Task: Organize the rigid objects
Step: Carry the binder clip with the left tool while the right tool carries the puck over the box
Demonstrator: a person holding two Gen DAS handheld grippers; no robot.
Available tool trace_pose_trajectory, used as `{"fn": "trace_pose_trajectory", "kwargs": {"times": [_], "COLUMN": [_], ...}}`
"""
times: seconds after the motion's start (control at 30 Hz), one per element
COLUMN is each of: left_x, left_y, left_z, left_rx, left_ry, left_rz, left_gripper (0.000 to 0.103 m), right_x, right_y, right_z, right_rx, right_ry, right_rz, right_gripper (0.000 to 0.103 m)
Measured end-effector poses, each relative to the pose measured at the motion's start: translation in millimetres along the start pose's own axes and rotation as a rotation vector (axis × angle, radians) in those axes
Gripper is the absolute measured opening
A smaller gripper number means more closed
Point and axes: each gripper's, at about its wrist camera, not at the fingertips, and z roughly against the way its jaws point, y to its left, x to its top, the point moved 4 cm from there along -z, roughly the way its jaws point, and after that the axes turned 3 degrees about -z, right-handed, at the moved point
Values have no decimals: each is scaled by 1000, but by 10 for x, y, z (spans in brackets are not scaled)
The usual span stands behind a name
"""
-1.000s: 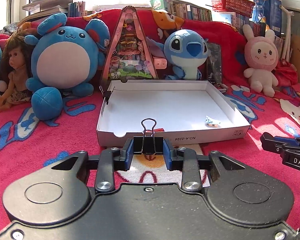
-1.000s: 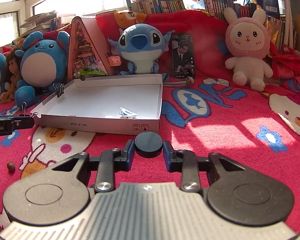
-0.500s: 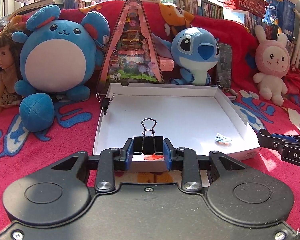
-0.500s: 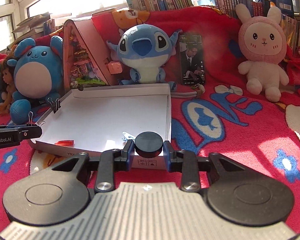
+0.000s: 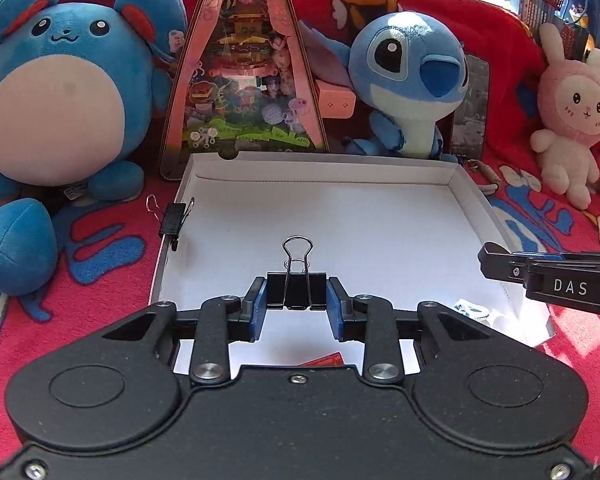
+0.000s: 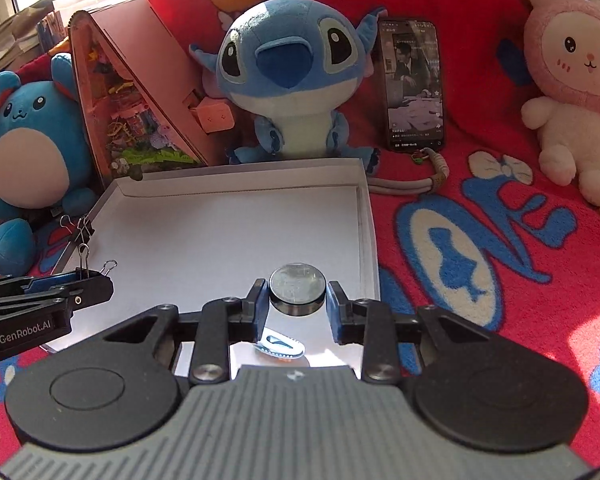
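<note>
— Both grippers moved in over the white box since a second ago.
— What's in the left gripper?
— A black clip, squeezed tight, over the near part of the box.
— And the right gripper?
— It holds a round black disc, near the box's right wall. Another clip sits on the left wall.

I see a white box lid on a red blanket patterned with blue-and-cream cartoon shapes. My left gripper has blue pads around a black binder clip with silver wire handles; my right gripper holds a black disc with a glossy top. At the lid's near edge lie a red scrap and a white-and-blue hair clip.
</note>
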Motion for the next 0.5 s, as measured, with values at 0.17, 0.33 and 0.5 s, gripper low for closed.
{"fn": "trace_pose_trajectory", "kwargs": {"times": [0.17, 0.33, 0.5], "left_x": [-31, -36, -71], "left_y": [-9, -38, -72], "left_z": [-151, -218, -261], "left_rx": [17, 17, 15], "left_ry": [27, 38, 44], "left_rz": [-9, -18, -38], "left_gripper": [29, 29, 30], "right_x": [0, -16, -50], "right_y": [89, 151, 178], "right_z": [-184, -292, -367], "right_rx": [-21, -26, -26], "right_ry": [37, 61, 74], "right_rz": [39, 58, 65], "right_gripper": [35, 35, 35]}}
